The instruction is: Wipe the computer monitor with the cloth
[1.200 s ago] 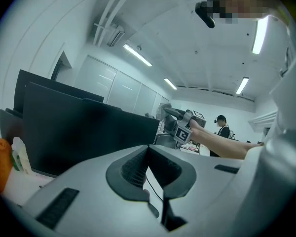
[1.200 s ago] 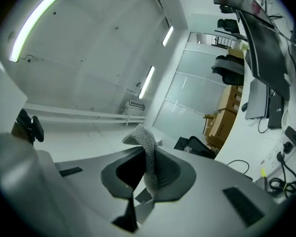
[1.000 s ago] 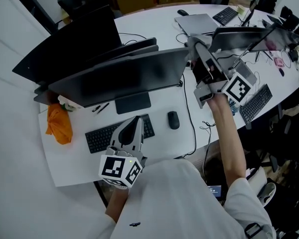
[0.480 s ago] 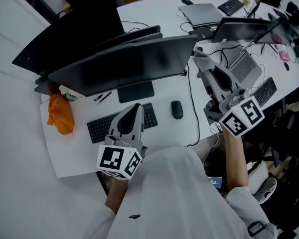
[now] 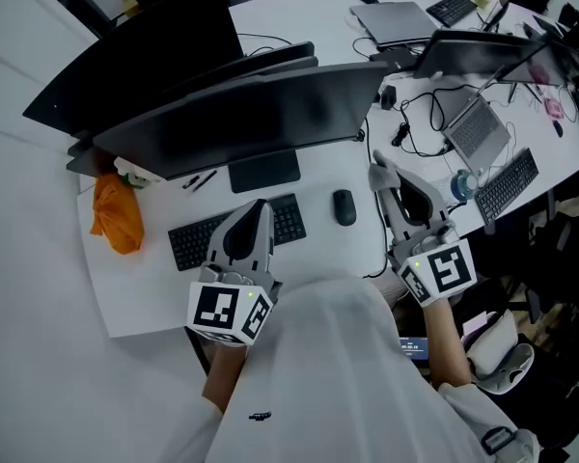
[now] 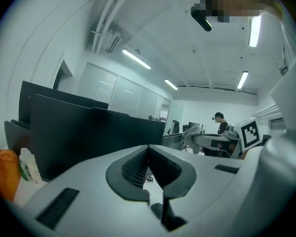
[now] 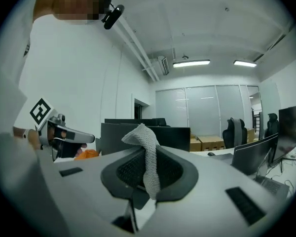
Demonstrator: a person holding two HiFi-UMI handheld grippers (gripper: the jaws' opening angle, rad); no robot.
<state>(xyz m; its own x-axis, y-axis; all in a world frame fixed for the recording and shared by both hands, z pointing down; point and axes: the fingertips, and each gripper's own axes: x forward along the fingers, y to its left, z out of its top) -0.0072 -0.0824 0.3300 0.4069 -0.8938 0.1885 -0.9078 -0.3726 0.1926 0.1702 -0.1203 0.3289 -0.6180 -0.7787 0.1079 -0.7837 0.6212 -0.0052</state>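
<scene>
Head view: the left gripper (image 5: 261, 210) hovers over the keyboard (image 5: 188, 244). The right gripper (image 5: 377, 174) is near the mouse (image 5: 344, 207), in front of the monitor (image 5: 251, 128).

Left gripper view: jaws pressed together, nothing between them.

Right gripper view: jaws clamp the cloth (image 7: 144, 137), which pokes up between them.

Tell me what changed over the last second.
The right hand-held gripper drew back from the monitor's right end toward the person and is now near the mouse, still shut on the cloth. The left hand-held gripper stayed shut and empty over the keyboard. Monitor and mouse did not move.
</scene>
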